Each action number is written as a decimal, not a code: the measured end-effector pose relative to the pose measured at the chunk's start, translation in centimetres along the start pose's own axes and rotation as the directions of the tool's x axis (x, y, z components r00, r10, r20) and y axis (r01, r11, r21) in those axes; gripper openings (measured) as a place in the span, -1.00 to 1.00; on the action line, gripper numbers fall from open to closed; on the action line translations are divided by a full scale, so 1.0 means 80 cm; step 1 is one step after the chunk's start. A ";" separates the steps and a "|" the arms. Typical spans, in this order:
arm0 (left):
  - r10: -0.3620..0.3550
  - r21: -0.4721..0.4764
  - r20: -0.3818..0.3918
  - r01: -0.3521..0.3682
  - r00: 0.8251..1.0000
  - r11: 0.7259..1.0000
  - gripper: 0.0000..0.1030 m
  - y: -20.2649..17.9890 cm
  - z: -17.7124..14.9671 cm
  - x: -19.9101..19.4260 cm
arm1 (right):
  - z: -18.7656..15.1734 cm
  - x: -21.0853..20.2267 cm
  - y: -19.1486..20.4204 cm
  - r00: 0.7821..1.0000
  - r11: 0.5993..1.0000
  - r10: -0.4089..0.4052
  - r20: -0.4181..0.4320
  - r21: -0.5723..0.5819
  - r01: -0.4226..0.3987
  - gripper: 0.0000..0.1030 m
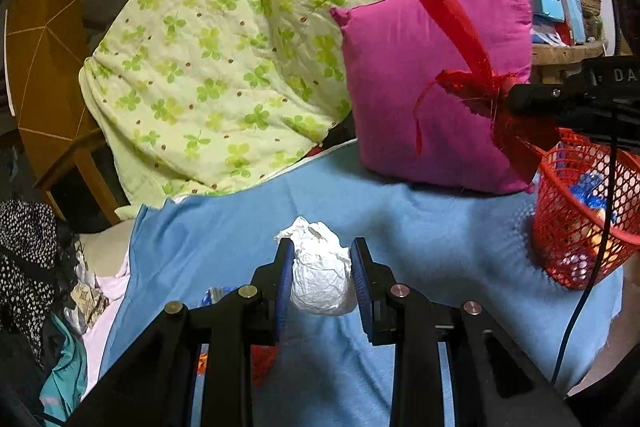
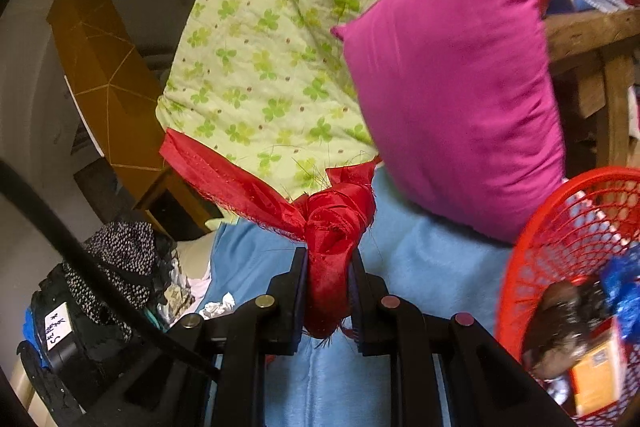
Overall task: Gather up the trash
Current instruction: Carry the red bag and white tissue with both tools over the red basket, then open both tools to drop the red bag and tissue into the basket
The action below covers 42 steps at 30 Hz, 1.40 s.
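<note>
paper ball [image 1: 320,269], white, crumpled, pinched between left gripper [image 1: 320,267] fingers above blue sheet [image 1: 420,227]. right gripper [image 2: 329,281] fingers pinch knotted red ribbon [image 2: 332,227], held up beside red mesh basket [image 2: 568,247] holding trash.

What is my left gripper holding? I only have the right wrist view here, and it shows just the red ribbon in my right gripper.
Observer: The left gripper is shut on a crumpled ball of white paper.
Operator: Is that ball off the bed?
Observer: I cannot tell; the left wrist view shows it against the blue sheet, with the contact hidden.
Operator: Where is the basket from the left side?
Observer: The red basket stands to the right of the left gripper, beyond it, beside the pink pillow.
Operator: And my right gripper?
Observer: The left wrist view shows the right gripper beside the basket's rim, with the red ribbon trailing up across the pillow.
</note>
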<state>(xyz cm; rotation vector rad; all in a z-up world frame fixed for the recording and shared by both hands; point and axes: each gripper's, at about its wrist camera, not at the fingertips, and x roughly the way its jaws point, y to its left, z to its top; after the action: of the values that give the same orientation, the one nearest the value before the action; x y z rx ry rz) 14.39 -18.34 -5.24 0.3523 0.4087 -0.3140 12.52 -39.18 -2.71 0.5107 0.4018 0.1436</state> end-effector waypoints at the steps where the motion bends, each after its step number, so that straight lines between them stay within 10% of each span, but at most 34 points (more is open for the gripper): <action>1: -0.005 0.003 0.004 0.005 1.000 1.000 -0.41 -0.004 0.004 -0.001 | 0.002 -0.006 -0.001 1.000 1.000 -0.001 0.009 0.000 0.001 -0.62; 31: -0.152 0.225 0.123 0.122 0.981 0.967 -0.41 -0.187 0.108 -0.043 | 0.023 -0.181 -0.156 0.967 0.970 -0.144 0.210 0.225 0.096 -0.61; 42: -0.522 0.102 0.014 0.518 0.853 0.849 -0.34 -0.228 0.131 0.000 | 0.010 -0.179 -0.215 0.968 0.916 -0.228 0.106 0.359 0.177 -0.61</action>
<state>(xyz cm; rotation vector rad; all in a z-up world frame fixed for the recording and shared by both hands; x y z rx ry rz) 11.18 -38.71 -1.09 0.3219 0.4466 -0.8769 0.39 -57.75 -5.89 0.8189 0.3356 -0.1704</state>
